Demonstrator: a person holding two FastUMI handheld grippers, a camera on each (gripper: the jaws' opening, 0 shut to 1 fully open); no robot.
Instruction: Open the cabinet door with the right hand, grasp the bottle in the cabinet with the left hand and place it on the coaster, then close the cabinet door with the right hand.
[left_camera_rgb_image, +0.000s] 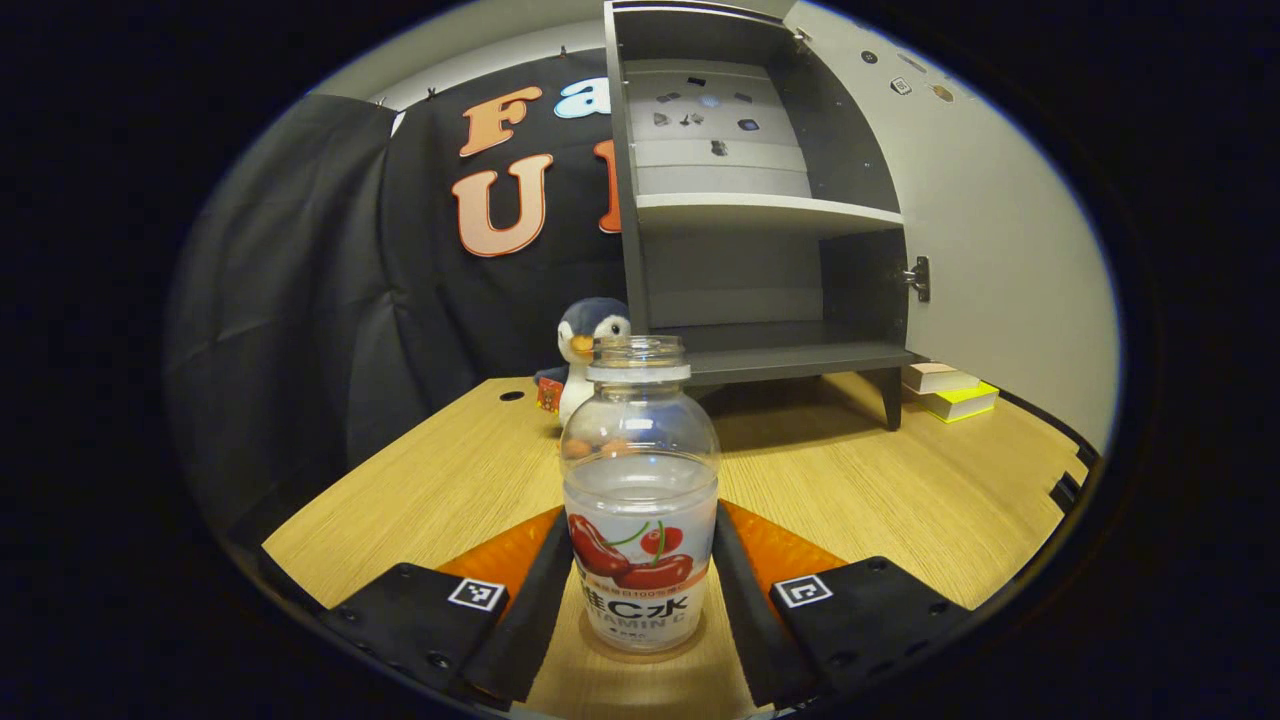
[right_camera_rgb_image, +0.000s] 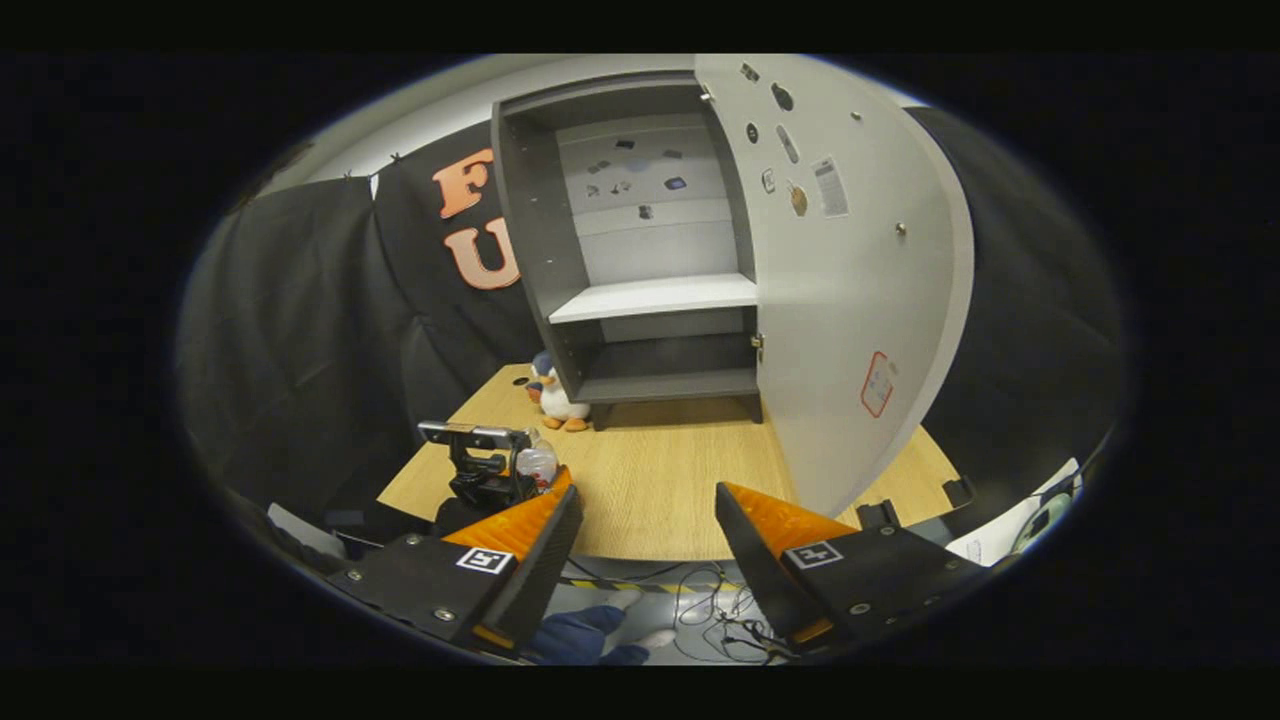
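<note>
A clear, capless bottle (left_camera_rgb_image: 640, 480) with a fruit label stands upright between the fingers of my left gripper (left_camera_rgb_image: 640, 520), which is shut on it low over the wooden table (left_camera_rgb_image: 860, 490). I cannot tell whether its base touches the wood or a coaster. In the right gripper view the left gripper (right_camera_rgb_image: 480, 470) and the bottle (right_camera_rgb_image: 538, 462) are at the table's near left. The grey cabinet (left_camera_rgb_image: 760, 210) stands at the back with empty shelves, its door (right_camera_rgb_image: 850, 300) swung wide open to the right. My right gripper (right_camera_rgb_image: 648, 490) is open and holds nothing, off the table's front edge.
A plush penguin (left_camera_rgb_image: 590, 345) sits left of the cabinet's foot. Two stacked books (left_camera_rgb_image: 950, 392) lie under the open door at the back right. Cables (right_camera_rgb_image: 700, 600) trail on the floor below the table's front edge.
</note>
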